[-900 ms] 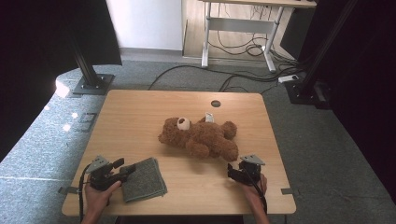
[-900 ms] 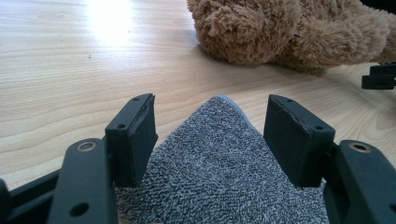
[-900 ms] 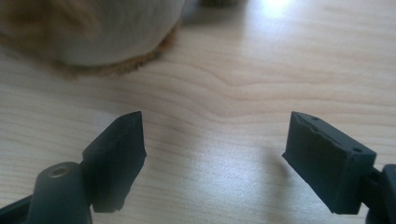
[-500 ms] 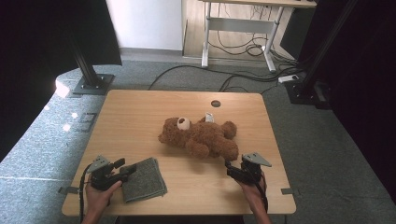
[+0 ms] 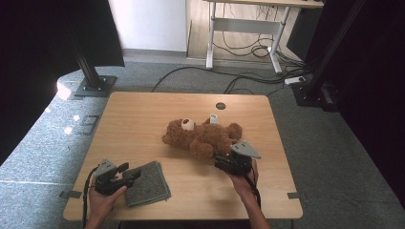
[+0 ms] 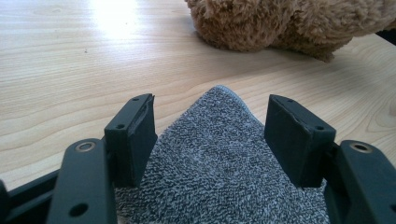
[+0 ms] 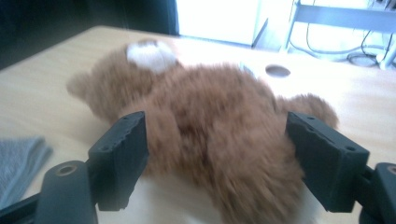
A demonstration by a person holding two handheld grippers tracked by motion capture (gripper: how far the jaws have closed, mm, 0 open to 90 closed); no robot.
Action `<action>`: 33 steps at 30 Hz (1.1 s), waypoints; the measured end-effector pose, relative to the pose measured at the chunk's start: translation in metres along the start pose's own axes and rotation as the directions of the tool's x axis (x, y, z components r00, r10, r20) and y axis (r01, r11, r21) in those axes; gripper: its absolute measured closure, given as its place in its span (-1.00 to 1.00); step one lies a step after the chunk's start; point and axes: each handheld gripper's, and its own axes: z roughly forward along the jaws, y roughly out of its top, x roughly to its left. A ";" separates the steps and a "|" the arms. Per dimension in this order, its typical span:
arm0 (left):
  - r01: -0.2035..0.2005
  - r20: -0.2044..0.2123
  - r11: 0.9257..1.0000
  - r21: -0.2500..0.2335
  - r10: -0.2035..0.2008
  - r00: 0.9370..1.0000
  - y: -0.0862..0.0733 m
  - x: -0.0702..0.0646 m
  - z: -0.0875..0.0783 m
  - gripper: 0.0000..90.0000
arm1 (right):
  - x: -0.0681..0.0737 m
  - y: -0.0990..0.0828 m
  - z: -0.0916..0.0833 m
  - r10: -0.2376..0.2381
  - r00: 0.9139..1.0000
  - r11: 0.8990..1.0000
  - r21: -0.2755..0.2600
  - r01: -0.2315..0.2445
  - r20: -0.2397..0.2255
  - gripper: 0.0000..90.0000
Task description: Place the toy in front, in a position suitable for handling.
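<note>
Right gripper (image 5: 220,162) gapes beside teddy bear (image 5: 200,136).

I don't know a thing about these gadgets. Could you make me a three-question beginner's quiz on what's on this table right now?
1. True or false: the teddy bear lies on the grey towel.
2. Which gripper is next to the bear: A left gripper, B right gripper?
3. Fill in: the left gripper's jaws stand open over the ____.

Key: 1 false, the two lie apart on the table. 2 B. 3 towel.
</note>
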 end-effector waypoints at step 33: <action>0.028 0.004 1.000 -0.009 -0.028 1.000 -0.002 0.005 -0.001 -0.25 | 0.034 0.021 0.045 -0.026 0.992 0.993 0.114 0.040 -0.124 -0.46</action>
